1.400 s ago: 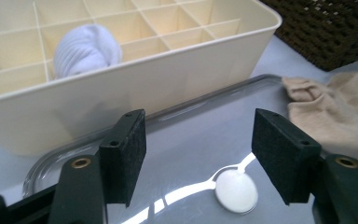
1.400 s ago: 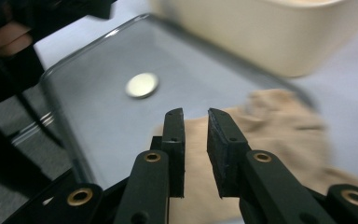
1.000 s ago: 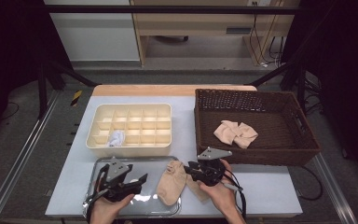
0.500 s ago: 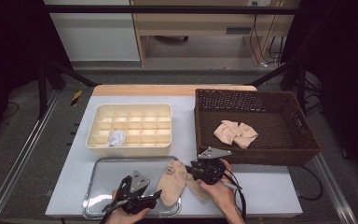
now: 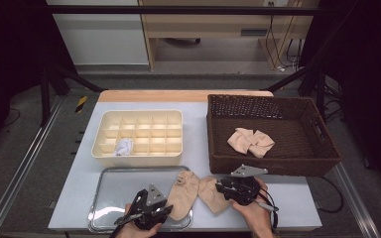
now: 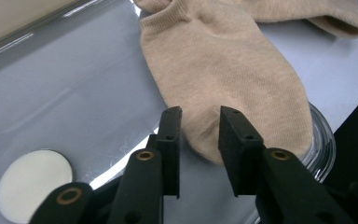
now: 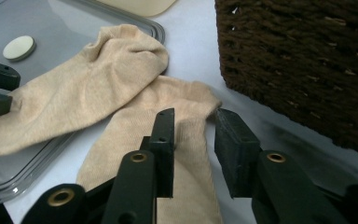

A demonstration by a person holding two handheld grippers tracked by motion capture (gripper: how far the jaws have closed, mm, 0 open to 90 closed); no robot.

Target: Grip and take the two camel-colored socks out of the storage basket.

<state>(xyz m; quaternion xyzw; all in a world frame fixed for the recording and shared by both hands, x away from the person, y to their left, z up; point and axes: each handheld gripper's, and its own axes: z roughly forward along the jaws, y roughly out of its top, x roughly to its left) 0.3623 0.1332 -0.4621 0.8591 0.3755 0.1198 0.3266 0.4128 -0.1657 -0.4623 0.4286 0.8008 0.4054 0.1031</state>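
Your tabletop (image 5: 79,198) carries, largest first: a brown wicker basket (image 5: 322,153) at 2 o'clock holding a bundled beige pair (image 5: 250,141); a cream divider box (image 5: 139,135) at 10 o'clock; a steel tray (image 5: 124,186) at 7 o'clock. Two beige socks lie at 6 o'clock: the left sock (image 6: 223,70) half on the tray's right edge, the right sock (image 7: 168,154) on the tabletop beside it. Your left tool (image 6: 199,140), jaws just closing, straddles the left sock's toe without visibly pinching it; your right tool (image 7: 193,144) hangs unclenched over the right sock.
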